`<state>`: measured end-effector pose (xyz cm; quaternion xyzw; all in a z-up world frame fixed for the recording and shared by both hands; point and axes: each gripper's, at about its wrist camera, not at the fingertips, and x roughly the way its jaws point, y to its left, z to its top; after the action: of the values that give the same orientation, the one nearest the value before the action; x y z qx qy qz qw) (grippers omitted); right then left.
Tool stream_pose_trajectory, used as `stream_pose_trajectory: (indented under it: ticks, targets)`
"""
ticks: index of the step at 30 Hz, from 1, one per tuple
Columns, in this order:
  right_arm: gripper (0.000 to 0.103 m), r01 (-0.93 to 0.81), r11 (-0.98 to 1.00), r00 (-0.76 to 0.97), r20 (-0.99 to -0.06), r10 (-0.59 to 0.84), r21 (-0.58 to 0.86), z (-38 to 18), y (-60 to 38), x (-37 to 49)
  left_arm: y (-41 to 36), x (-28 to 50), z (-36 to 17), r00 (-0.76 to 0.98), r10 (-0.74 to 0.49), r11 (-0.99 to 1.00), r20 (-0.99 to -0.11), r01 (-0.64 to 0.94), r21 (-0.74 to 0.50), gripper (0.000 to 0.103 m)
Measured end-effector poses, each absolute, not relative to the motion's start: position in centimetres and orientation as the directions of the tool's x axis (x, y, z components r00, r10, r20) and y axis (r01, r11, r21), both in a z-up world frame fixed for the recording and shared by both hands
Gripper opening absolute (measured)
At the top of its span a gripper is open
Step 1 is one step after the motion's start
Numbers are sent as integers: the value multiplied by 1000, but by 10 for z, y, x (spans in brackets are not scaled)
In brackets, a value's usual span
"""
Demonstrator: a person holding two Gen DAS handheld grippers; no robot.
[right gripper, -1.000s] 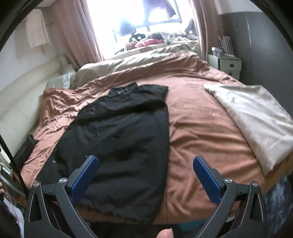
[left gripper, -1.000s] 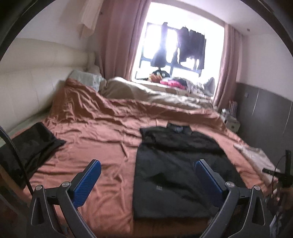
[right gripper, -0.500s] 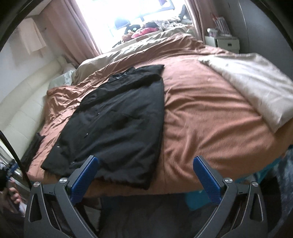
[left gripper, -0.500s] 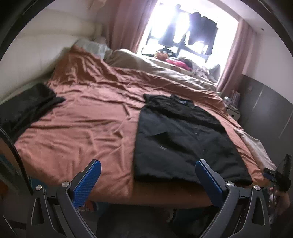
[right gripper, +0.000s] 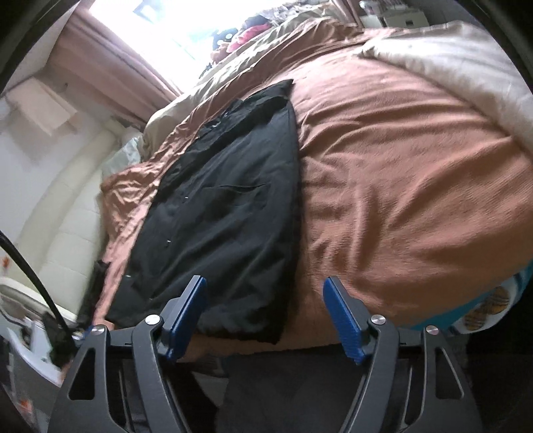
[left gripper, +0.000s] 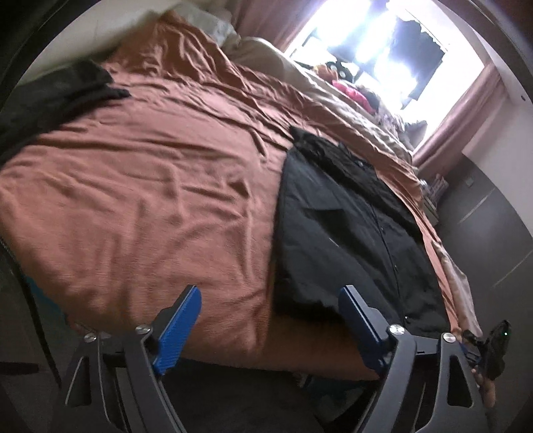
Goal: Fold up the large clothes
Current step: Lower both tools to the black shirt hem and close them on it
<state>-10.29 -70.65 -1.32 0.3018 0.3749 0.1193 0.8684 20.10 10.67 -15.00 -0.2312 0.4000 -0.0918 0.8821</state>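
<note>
A large black shirt (left gripper: 346,226) lies flat on the rust-brown bed cover (left gripper: 150,186), collar toward the window, hem at the near bed edge. It also shows in the right wrist view (right gripper: 226,213). My left gripper (left gripper: 269,319) is open and empty, low at the bed's near edge by the shirt's left hem corner. My right gripper (right gripper: 265,309) is open and empty, low at the bed edge by the shirt's right hem corner (right gripper: 273,333). Neither touches the shirt.
Another dark garment (left gripper: 56,96) lies at the bed's far left. A beige blanket (right gripper: 466,76) covers the bed's right side. Pillows and a cluttered sill (left gripper: 349,90) sit by the bright window. A nightstand (right gripper: 396,20) stands at the back right. The other gripper (left gripper: 493,346) shows at right.
Both grippers have dropped and tilted down toward the bed's near edge, closing on the shirt's hem. Their jaws have narrowed a little but remain open. The shirt has not moved.
</note>
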Motion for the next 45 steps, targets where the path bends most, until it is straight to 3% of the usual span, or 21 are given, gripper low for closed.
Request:
stream_pose_trajectory:
  ticks: [5, 9, 14, 21, 30, 35, 36, 37, 39, 45]
  targets:
    - [67, 7, 725, 652, -553, 519, 688, -26, -701, -85, 89, 225, -164, 610, -379, 875, -696, -8, -484, 83]
    - [62, 56, 720, 624, -587, 515, 691, -39, -704, -72, 86, 243, -179, 564, -414, 854, -715, -30, -519, 80]
    - [62, 74, 664, 625, -553, 550, 744, -45, -717, -77, 84, 257, -182, 546, -418, 853, -726, -37, -520, 78]
    - [62, 34, 549, 626, -446, 639, 835, -57, -721, -81, 75, 265, -189, 518, -484, 807, -706, -48, -589, 68]
    - [58, 21, 473, 711, -346, 612, 881, -69, -725, -64, 93, 256, -187, 531, -557, 721, -639, -73, -689, 49]
    - [49, 83, 530, 670, -441, 597, 844, -70, -712, -67, 86, 260, -191, 524, -517, 759, -677, -85, -645, 43]
    - [40, 87, 535, 665, -448, 597, 841, -66, -709, -67, 82, 259, -190, 525, -493, 779, -694, -88, -621, 37]
    - [20, 93, 542, 661, -459, 594, 835, -63, -708, -65, 80, 256, -188, 534, -466, 798, -706, -91, -596, 28]
    - [7, 110, 542, 658, -470, 589, 833, -61, -708, -62, 80, 254, -185, 544, -444, 811, -712, -93, -577, 19]
    - [0, 57, 604, 705, -460, 539, 795, -27, -698, -69, 82, 243, -161, 592, -413, 836, -692, -54, -546, 12]
